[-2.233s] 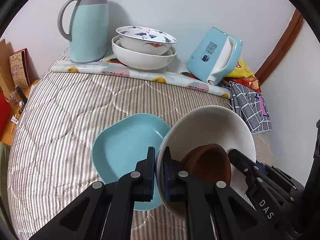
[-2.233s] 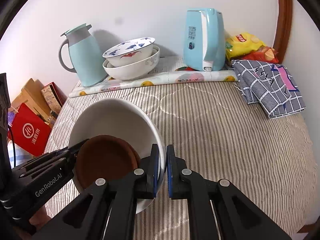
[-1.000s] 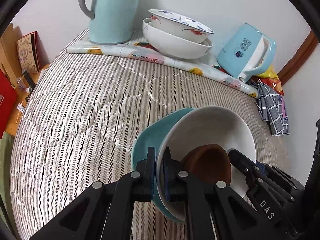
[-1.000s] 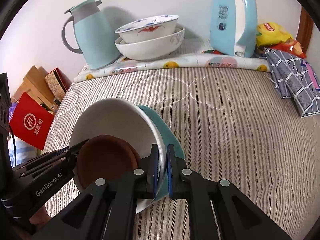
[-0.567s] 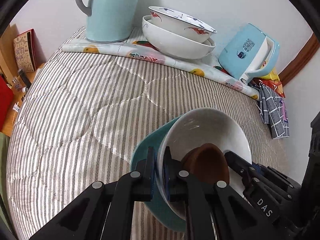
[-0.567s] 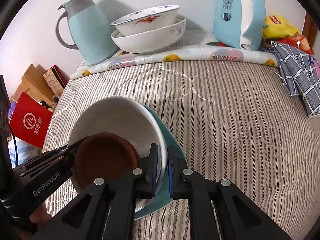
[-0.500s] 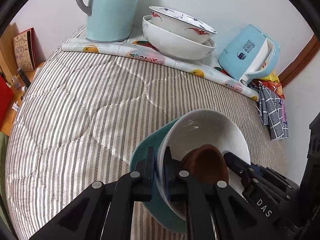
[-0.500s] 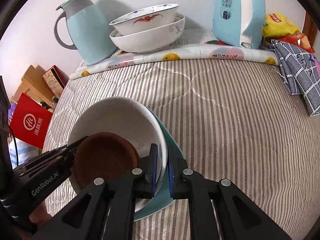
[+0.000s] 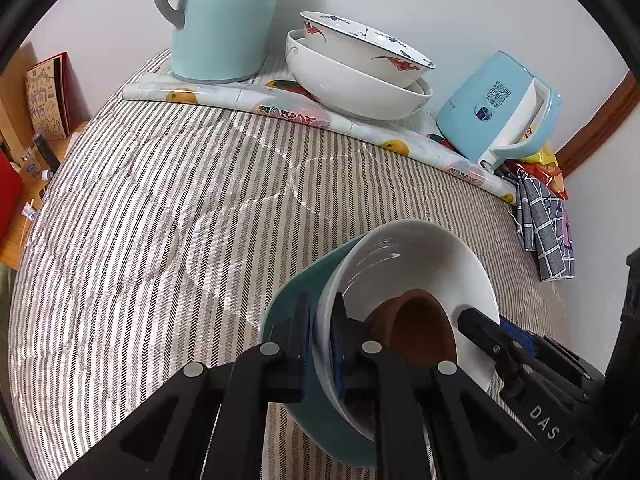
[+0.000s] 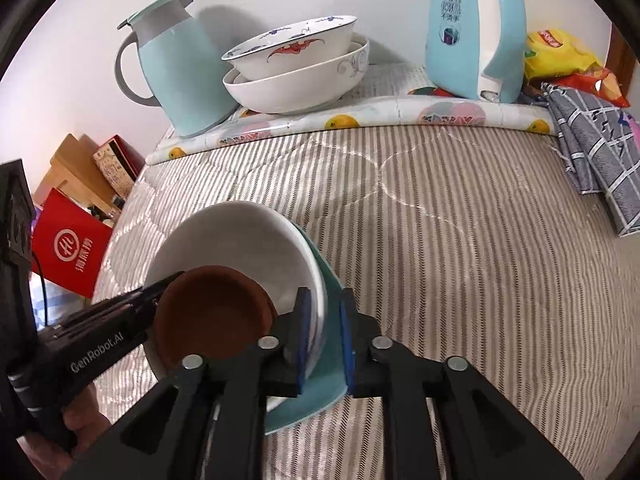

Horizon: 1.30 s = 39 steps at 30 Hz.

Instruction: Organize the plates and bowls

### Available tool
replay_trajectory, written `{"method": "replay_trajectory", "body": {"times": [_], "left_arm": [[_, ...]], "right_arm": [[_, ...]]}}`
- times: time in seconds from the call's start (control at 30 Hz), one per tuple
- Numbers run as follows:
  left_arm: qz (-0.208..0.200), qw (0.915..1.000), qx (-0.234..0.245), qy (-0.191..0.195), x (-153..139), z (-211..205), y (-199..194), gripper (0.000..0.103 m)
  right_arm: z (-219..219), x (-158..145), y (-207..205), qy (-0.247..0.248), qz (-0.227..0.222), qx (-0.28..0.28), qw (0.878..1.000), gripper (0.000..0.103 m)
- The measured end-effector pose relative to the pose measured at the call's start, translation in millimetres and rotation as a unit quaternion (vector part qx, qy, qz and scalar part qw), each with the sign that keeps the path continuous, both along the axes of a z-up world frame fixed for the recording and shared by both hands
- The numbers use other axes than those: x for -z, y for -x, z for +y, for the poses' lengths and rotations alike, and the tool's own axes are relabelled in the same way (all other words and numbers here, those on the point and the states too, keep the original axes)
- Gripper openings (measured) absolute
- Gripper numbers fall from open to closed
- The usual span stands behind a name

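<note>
A striped quilted bed (image 9: 168, 208) fills the room up to a white wall, with a fruit-print mat (image 10: 384, 114) at the wall side. On the mat, beside the thermos jug (image 10: 180, 68), stand two stacked patterned bowls (image 10: 296, 68) and a blue kettle (image 10: 476, 28). In front of the jug, the left gripper (image 9: 320, 334) and right gripper (image 10: 324, 330) both pinch the rims of the white bowl (image 9: 420, 264) and teal plate (image 9: 304, 280), with a brown bowl (image 10: 212, 312) inside.

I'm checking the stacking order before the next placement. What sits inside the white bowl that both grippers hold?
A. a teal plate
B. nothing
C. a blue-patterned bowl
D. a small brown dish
D: the small brown dish lies inside the white bowl, while the teal plate is under the bowl, not in it.
</note>
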<state>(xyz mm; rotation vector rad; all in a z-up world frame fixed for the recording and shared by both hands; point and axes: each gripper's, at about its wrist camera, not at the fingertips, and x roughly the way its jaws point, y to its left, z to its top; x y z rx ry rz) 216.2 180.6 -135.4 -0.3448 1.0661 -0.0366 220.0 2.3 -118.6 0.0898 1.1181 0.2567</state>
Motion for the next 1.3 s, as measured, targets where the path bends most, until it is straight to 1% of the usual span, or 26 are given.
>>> {"method": "replay_trajectory", "body": {"times": [0.27, 0.33, 0.43, 0.5, 0.57, 0.63, 0.7, 0.77, 0.8, 0.9, 0.97, 1.03, 1.1, 1.13, 1.17, 1.3], "left_arm": [[-0.004, 0.9997, 0.006, -0.022, -7, -4, 10, 0.012], [-0.006, 0.9995, 0.008, -0.031, -11, -5, 15, 0.014], [-0.009, 0.9994, 0.004, -0.032, -17, -4, 24, 0.017], [-0.011, 0.9993, 0.0, -0.035, -21, -4, 29, 0.02], [-0.016, 0.999, -0.002, -0.042, -27, -5, 38, 0.022], [-0.023, 0.9986, -0.003, -0.047, -34, -7, 47, 0.022], [-0.028, 0.9984, -0.002, -0.05, -39, -10, 54, 0.023], [-0.037, 0.9979, -0.002, -0.054, -46, -14, 62, 0.029], [-0.045, 0.9974, -0.001, -0.055, -51, -18, 69, 0.03], [-0.061, 0.9964, 0.004, -0.059, -62, -30, 84, 0.038], [-0.075, 0.9951, 0.008, -0.064, -69, -39, 94, 0.046], [-0.087, 0.9938, 0.011, -0.069, -76, -49, 105, 0.049], [-0.099, 0.9921, 0.012, -0.076, -83, -60, 115, 0.05], [-0.101, 0.9917, 0.012, -0.078, -85, -64, 119, 0.054], [-0.106, 0.9912, 0.012, -0.078, -88, -70, 124, 0.062], [-0.133, 0.988, -0.002, -0.079, -100, -84, 144, 0.073]], "right_arm": [[-2, -2, 8, -0.005, 0.001, -0.001, 1.0, 0.021], [-2, -5, 12, -0.003, -0.003, -0.001, 1.0, 0.022], [-2, -9, 19, -0.001, -0.007, -0.002, 1.0, 0.025], [-3, -15, 27, 0.005, -0.012, -0.001, 1.0, 0.03], [-5, -21, 34, 0.006, -0.019, -0.001, 1.0, 0.031], [-10, -27, 41, 0.004, -0.026, 0.001, 1.0, 0.037], [-17, -37, 51, -0.002, -0.035, 0.006, 0.999, 0.045], [-25, -45, 60, -0.006, -0.043, 0.014, 0.999, 0.048], [-28, -49, 63, -0.005, -0.047, 0.019, 0.999, 0.05], [-42, -62, 80, 0.007, -0.065, 0.033, 0.997, 0.056], [-51, -68, 89, 0.017, -0.074, 0.043, 0.996, 0.056], [-61, -77, 102, 0.031, -0.085, 0.053, 0.994, 0.058], [-69, -82, 111, 0.04, -0.095, 0.062, 0.993, 0.062], [-74, -84, 116, 0.043, -0.099, 0.066, 0.992, 0.063], [-78, -87, 121, 0.047, -0.103, 0.069, 0.991, 0.063], [-93, -96, 140, 0.059, -0.116, 0.078, 0.988, 0.063]]}}
